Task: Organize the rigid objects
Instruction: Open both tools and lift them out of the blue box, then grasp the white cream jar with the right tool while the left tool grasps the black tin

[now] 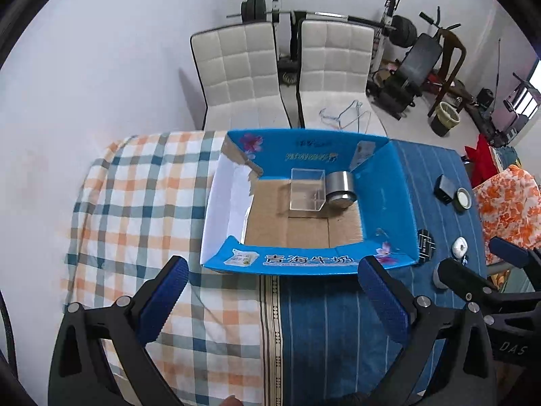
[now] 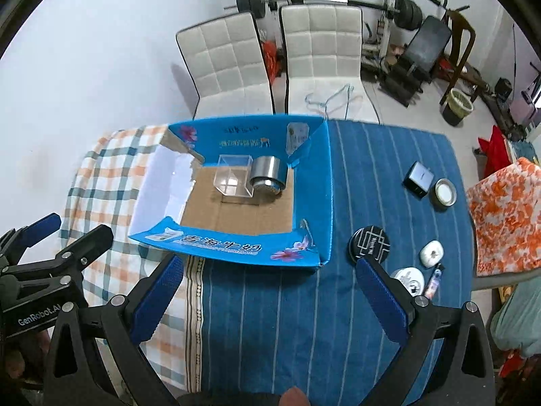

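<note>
A blue cardboard box (image 1: 389,203) (image 2: 312,199) lies open on the table, holding a clear plastic cube (image 1: 307,189) (image 2: 235,176) and a silver metal tin (image 1: 339,187) (image 2: 268,176) side by side at its far right. My left gripper (image 1: 274,277) is open just short of the box's near wall, nothing between its fingers. My right gripper (image 2: 270,280) is open too, over the blue striped cloth. To its right lie a black round lid (image 2: 370,245), a white round tin (image 2: 409,279), a white pebble-shaped case (image 2: 431,253), a small tube (image 2: 434,279), a black box (image 2: 419,176) and a round tin with a white face (image 2: 444,193).
The table wears a plaid cloth (image 1: 135,203) on the left and a blue striped cloth (image 2: 372,155) on the right. Two white padded chairs (image 1: 243,74) (image 1: 334,71) stand behind it, one with wire hangers. Gym gear and a bin sit at the back right. An orange flowered fabric (image 2: 503,216) lies at the right.
</note>
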`<control>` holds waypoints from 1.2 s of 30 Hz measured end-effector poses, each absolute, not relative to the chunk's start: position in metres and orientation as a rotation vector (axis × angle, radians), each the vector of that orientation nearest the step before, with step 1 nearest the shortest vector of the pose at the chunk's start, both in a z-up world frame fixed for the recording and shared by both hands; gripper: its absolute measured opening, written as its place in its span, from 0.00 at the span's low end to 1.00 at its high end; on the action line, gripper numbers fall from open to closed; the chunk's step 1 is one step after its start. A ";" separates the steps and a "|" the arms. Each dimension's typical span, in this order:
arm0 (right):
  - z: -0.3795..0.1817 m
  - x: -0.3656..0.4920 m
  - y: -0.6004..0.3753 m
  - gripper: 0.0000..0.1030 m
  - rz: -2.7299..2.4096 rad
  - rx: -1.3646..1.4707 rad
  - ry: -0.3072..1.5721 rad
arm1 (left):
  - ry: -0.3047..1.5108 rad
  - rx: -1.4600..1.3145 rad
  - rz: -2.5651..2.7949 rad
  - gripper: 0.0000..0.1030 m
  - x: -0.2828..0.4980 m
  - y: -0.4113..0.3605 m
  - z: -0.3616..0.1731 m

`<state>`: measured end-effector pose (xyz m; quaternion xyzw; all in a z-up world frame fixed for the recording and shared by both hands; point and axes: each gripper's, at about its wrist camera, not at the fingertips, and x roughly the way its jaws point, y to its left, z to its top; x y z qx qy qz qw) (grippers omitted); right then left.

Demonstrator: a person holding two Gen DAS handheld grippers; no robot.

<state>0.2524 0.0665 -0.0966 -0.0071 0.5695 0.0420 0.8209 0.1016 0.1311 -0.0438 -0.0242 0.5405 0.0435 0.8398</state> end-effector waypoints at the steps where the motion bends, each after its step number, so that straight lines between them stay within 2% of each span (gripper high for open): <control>1: -0.089 0.249 0.067 1.00 0.092 -0.015 1.204 | 1.127 -0.059 0.087 1.00 0.098 0.129 -0.037; 9: -0.041 0.221 0.066 1.00 0.134 -0.002 1.139 | 1.078 -0.057 0.091 1.00 0.075 0.120 -0.005; 13: -0.034 0.215 0.053 1.00 0.140 0.049 1.117 | 1.063 -0.057 0.086 1.00 0.074 0.112 -0.001; 18: -0.049 0.217 -0.015 1.00 0.024 0.150 1.127 | 1.083 -0.055 0.027 1.00 0.091 0.080 -0.016; 22: -0.079 0.222 -0.106 1.00 -0.171 0.222 1.174 | 1.139 -0.050 -0.094 1.00 0.119 0.019 -0.047; 28: -0.156 0.229 -0.231 1.00 -0.285 0.337 1.315 | 1.225 0.003 -0.245 1.00 0.157 -0.093 -0.105; 31: -0.199 0.231 -0.258 1.00 -0.267 0.393 1.394 | 1.290 0.111 -0.241 1.00 0.183 -0.147 -0.150; 36: -0.270 0.240 -0.244 0.97 -0.210 0.441 1.480 | 1.352 0.232 -0.134 1.00 0.200 -0.165 -0.188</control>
